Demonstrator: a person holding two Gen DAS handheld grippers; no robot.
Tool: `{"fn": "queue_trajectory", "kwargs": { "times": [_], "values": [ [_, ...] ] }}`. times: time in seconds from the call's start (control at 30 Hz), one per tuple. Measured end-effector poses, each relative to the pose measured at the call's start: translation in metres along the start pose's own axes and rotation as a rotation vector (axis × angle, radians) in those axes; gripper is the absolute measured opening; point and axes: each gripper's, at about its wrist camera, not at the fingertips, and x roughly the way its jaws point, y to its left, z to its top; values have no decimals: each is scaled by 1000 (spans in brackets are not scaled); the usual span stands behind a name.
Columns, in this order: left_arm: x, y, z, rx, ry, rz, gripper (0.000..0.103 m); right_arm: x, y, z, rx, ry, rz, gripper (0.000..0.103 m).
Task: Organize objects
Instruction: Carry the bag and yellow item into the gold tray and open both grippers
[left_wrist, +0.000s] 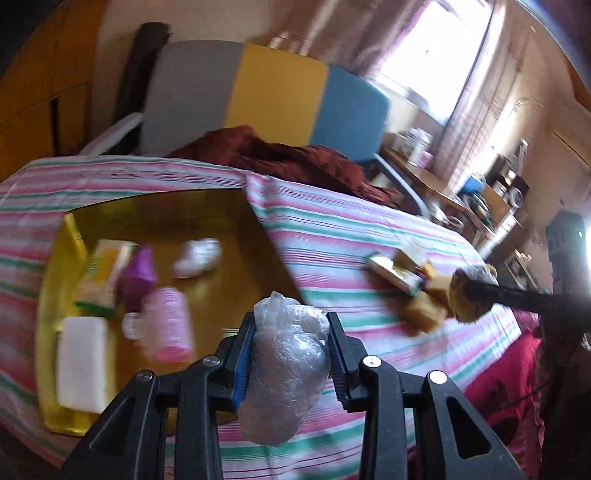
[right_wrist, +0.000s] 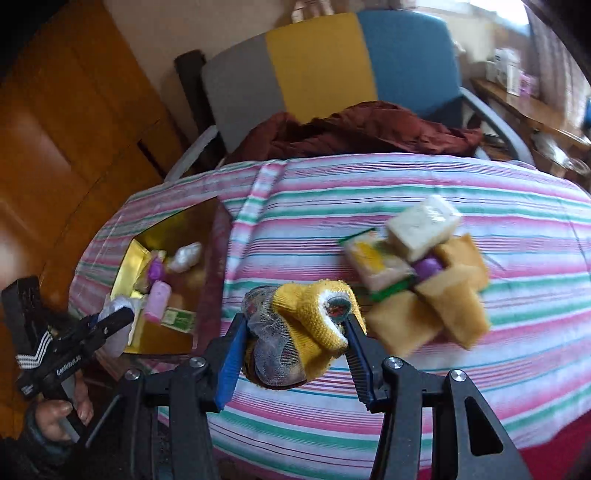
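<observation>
My left gripper is shut on a crumpled clear plastic bag, held just right of an open gold box. The box holds a pink bottle, a purple item, a white block and a white wad. My right gripper is shut on a yellow knitted bundle with grey mesh. It hangs over the striped cloth, left of a pile with tan pouches, a white block and a yellow-green packet. The same box lies at the left there.
A chair with a grey, yellow and blue back stands behind the table, with a dark red cloth on its seat. Wooden doors are at the left. A cluttered desk is at the right, and red bedding lies below the table edge.
</observation>
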Motion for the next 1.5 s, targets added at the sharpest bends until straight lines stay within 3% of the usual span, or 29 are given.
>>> {"fn": "queue_trajectory", "kwargs": {
  "times": [0.3, 0.6, 0.8, 0.93, 1.0, 1.13, 1.2, 1.5],
  "values": [
    [-18, 78, 12, -100, -41, 142, 36, 62, 90, 9, -185, 70, 111, 52],
    [-8, 127, 51, -79, -67, 262, 37, 108, 137, 31, -271, 123, 111, 52],
    [7, 143, 73, -101, -44, 319, 53, 139, 156, 62, -254, 122, 83, 52],
    [3, 150, 65, -161, -45, 298, 59, 152, 160, 84, -216, 64, 60, 71],
    [-2, 149, 57, -167, -50, 292, 59, 154, 159, 91, -189, 32, 57, 89],
    [-13, 142, 38, -183, -66, 295, 59, 152, 158, 92, -166, 4, 65, 93],
    [-16, 138, 30, -180, -71, 305, 59, 148, 159, 84, -170, 6, 67, 102],
    [-32, 112, 9, -164, -93, 325, 59, 125, 162, 37, -238, -15, 26, 103]
  ]
}}
